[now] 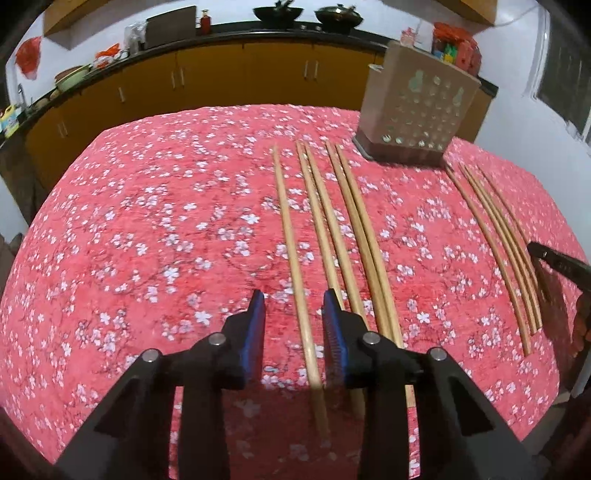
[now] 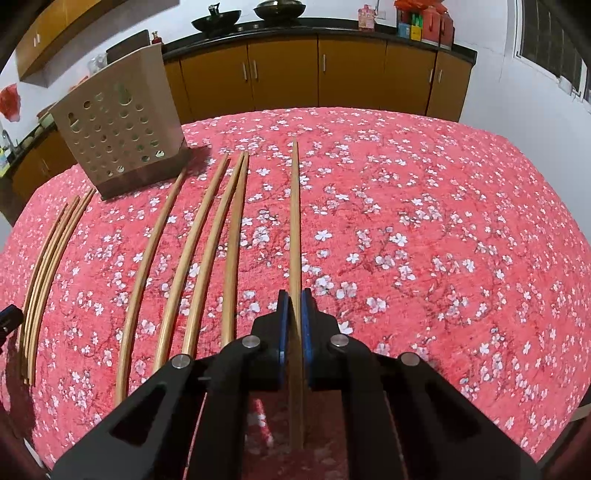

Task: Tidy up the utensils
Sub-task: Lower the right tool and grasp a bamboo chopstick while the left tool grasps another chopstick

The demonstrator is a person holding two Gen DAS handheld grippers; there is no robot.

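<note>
Several wooden chopsticks lie lengthwise on a red flowered tablecloth. In the left wrist view my left gripper straddles the leftmost chopstick, with a gap between the stick and each blue pad, so it is open. Other chopsticks lie just to its right. In the right wrist view my right gripper is shut on the rightmost chopstick, which runs forward from between the pads. A beige perforated chopstick holder stands upright at the far side of the table.
More chopsticks lie left of the held one, and a further bundle lies at the far left. Behind the table runs a counter with yellow cabinets and two woks. The table's edges curve away on both sides.
</note>
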